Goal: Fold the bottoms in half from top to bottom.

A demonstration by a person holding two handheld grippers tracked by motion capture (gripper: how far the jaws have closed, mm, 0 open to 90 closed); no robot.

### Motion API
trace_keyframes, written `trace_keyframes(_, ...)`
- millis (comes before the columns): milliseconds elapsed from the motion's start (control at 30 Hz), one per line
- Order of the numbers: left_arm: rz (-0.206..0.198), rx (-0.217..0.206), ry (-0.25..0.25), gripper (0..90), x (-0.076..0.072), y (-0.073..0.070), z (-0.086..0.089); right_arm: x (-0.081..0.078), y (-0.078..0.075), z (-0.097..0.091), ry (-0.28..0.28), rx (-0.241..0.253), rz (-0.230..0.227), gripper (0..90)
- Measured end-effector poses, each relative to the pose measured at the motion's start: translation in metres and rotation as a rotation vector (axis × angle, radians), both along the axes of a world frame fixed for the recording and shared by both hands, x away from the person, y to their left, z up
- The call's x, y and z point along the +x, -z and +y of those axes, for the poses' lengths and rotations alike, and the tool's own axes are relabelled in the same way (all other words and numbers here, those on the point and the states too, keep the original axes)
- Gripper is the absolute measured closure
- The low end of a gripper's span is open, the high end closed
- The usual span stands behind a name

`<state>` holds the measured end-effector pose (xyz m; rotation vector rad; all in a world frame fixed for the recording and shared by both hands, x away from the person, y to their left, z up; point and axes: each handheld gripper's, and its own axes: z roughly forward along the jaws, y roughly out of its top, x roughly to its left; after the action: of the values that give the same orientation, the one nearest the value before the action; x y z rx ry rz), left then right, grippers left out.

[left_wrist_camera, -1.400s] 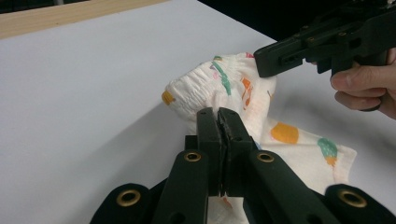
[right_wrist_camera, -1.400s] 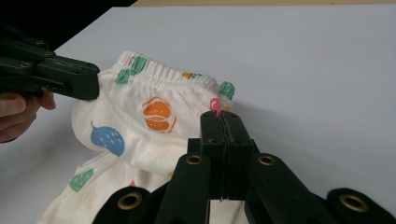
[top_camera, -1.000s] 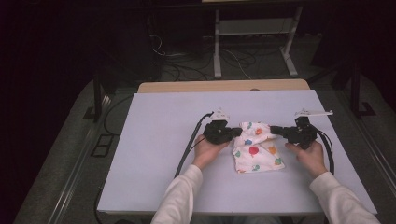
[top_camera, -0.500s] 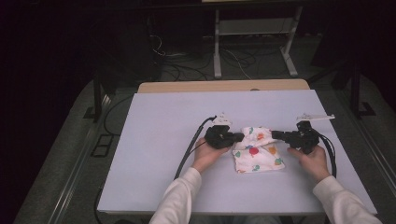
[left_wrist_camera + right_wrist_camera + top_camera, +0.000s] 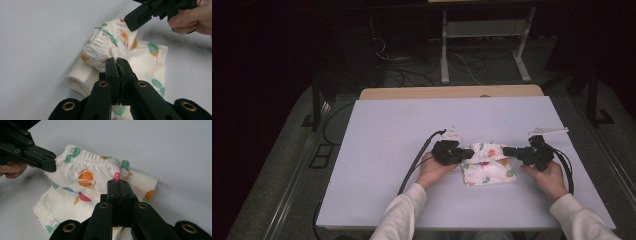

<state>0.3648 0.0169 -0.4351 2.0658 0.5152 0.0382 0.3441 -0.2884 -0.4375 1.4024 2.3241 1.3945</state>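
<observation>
High view: the shorts lie partly folded; left gripper and right gripper each pinch the waistband, lifted for the next fold, unfinished

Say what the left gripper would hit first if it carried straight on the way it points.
The left gripper, already clamped on the fruit-print cloth, points across it at the right gripper. Going on, it would bunch up the cloth's gathered edge, then probably meet that gripper's tips.
</observation>
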Motion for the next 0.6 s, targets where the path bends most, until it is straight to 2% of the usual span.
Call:
trace_keyframes(500,-0.017,0.047,0.056,87.6,-0.0056,0.0075,-0.0035,-0.0068,0.0074,0.0007,-0.002,-0.005,0.067,85.7)
trace_keyframes(600,-0.02,0.051,0.064,87.6,-0.006,0.0083,-0.0041,-0.0061,0.008,0.002,0.004,-0.002,0.079,75.3)
